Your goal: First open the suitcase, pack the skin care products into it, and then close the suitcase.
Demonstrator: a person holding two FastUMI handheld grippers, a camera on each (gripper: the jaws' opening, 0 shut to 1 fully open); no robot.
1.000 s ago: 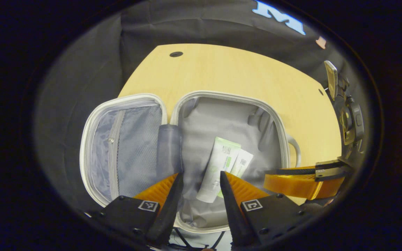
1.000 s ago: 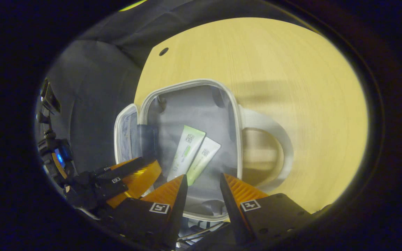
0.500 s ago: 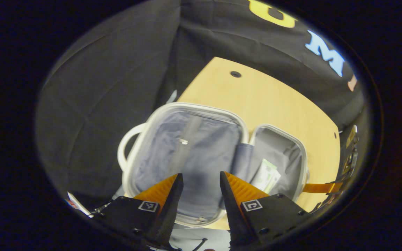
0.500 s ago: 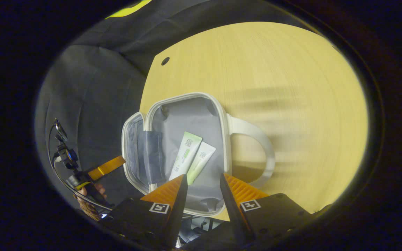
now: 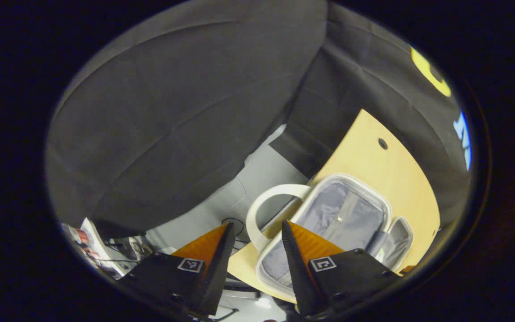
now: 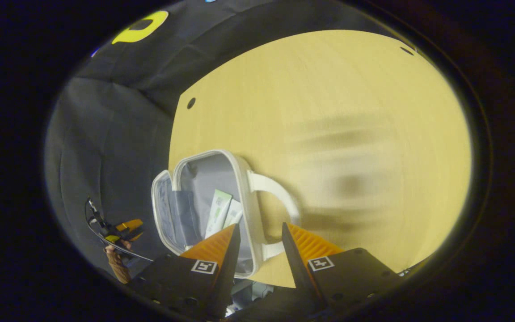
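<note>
The white suitcase [image 6: 242, 188] lies open on the wooden table [image 6: 329, 112], its grey lining facing up. Two pale green-and-white tubes [image 6: 218, 212] rest side by side in its right half. A white handle [image 6: 280, 197] sticks out on the right. My right gripper [image 6: 260, 225] hangs open above the suitcase's near right edge, holding nothing. In the left gripper view the suitcase [image 5: 356, 178] sits at the lower right, showing its mesh lid half and a handle [image 5: 262, 210]. My left gripper [image 5: 256, 223] is open and empty, off the table's left side. It also appears far off [image 6: 125, 226], held by a hand [image 6: 114, 261].
The table has a small round hole [image 6: 191, 103] near its far left corner. Grey floor [image 5: 239, 197] lies beyond the table's left edge, with cables and papers [image 5: 92, 237] on it. Black cloth walls close in the back and left.
Both grippers have drawn back from the suitcase. The left one swung out to the left past the table edge; the right one shifted right. The tubes stay in the suitcase.
</note>
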